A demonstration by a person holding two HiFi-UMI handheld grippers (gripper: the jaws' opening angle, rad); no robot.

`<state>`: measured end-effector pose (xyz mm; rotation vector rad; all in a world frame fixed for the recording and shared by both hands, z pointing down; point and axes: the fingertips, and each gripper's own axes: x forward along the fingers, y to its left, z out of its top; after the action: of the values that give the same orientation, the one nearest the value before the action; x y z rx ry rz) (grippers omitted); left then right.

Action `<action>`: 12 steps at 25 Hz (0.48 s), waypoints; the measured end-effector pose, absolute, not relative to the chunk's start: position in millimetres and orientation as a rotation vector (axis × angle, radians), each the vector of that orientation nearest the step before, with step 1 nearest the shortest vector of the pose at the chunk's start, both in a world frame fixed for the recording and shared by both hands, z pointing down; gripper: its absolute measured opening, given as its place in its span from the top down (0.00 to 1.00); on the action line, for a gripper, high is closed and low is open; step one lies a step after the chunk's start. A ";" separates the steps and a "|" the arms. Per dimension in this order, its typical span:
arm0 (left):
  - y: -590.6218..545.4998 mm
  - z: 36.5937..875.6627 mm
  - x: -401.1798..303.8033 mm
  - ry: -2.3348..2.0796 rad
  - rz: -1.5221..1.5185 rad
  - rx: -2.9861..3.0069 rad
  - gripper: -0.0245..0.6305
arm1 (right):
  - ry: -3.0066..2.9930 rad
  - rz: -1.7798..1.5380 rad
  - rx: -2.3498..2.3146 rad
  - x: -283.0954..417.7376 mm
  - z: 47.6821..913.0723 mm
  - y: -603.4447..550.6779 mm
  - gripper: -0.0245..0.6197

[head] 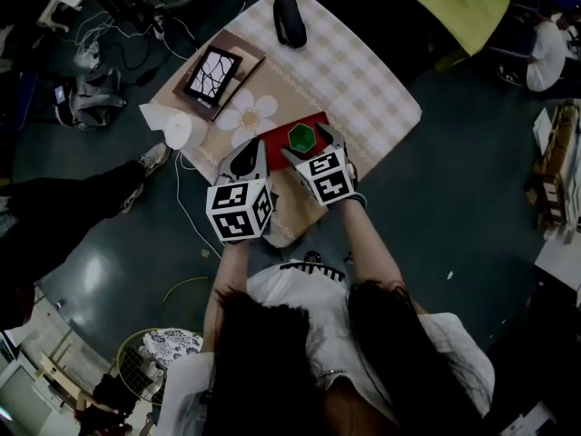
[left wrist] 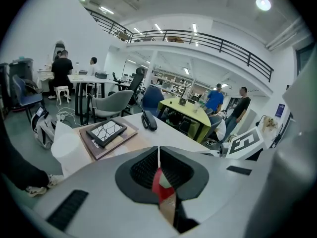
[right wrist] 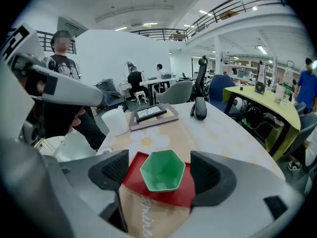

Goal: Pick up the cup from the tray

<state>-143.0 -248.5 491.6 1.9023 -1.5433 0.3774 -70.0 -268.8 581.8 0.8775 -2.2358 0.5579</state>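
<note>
A green six-sided cup (head: 300, 137) stands on a red tray (head: 272, 140) near the front edge of the checked table. In the right gripper view the cup (right wrist: 162, 170) sits between the two dark pads of my right gripper (right wrist: 161, 171), with a gap on each side, so the jaws are open and touch nothing. From the head view the right gripper (head: 313, 147) hovers over the tray's near side. My left gripper (head: 245, 160) hangs just left of the tray. Its pads (left wrist: 148, 165) meet in the left gripper view, with only a strip of red tray (left wrist: 159, 182) showing below them.
A framed picture on a wooden board (head: 213, 73) lies at the table's far left, with a white roll (head: 177, 130) beside it. A black case (head: 290, 18) rests at the far edge. Brown paper with script (right wrist: 148, 217) lies under the tray. A person's shoe (head: 152, 159) is left of the table.
</note>
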 end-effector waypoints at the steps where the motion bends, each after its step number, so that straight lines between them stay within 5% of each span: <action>1: -249.8 493.6 -142.7 -1.540 0.380 1.900 0.96 | -2.229 0.559 0.875 -70.4 584.0 -269.9 0.38; 12: -254.2 503.6 -141.7 -1.532 0.415 1.888 0.96 | -2.151 0.528 0.818 -70.5 608.9 -273.0 0.39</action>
<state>-141.7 -254.2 503.6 1.8884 -1.5316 0.4150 -70.5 -273.0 608.9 0.8182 -2.1515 0.5277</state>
